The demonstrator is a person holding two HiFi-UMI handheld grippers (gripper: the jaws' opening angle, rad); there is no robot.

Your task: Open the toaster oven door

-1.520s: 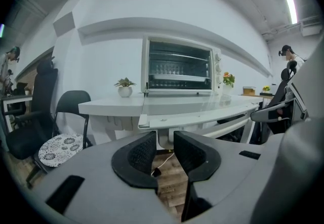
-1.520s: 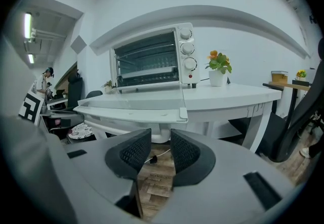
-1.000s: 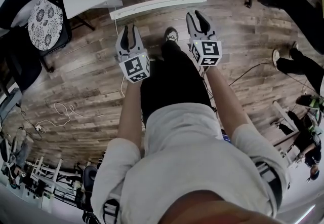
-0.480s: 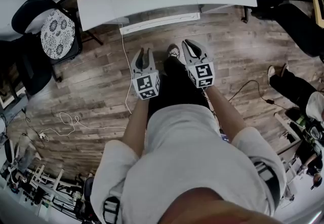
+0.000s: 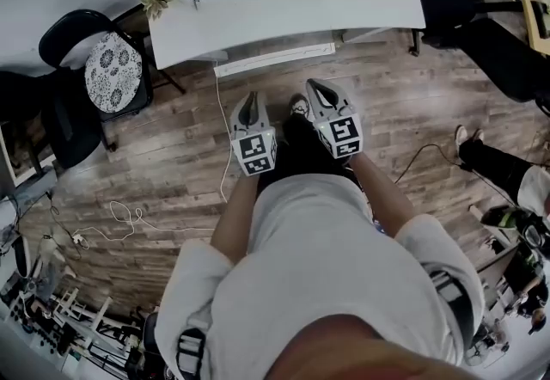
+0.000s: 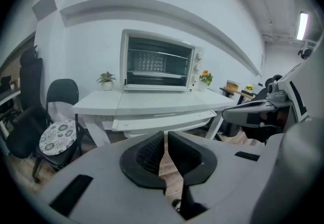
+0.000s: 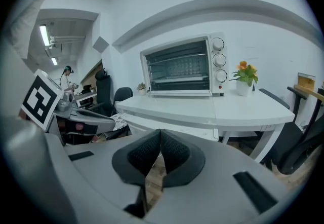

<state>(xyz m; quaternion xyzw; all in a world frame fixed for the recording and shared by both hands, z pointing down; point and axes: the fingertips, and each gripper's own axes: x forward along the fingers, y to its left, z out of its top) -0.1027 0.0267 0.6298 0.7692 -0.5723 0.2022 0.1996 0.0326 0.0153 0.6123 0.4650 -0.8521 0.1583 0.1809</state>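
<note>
The person's two forearms reach forward side by side. The left forearm [image 5: 232, 215] carries the left tongs [image 5: 249, 101] and the right forearm [image 5: 378, 189] carries the right tongs [image 5: 323, 88]. Both tongs point ahead and somewhat down, with their marker cubes facing up. The left tongs' jaws have just been closing and stand nearly together, with a thin slit between them and nothing in it. The right tongs' jaws have just been closing too; they meet at the tips and are empty.

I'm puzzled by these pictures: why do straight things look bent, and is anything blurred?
Head view: wide lens bows the table. Left gripper view: oven sharp, wall ledge curved, corners black. Right gripper view: same bending, oven sharp too.
</note>
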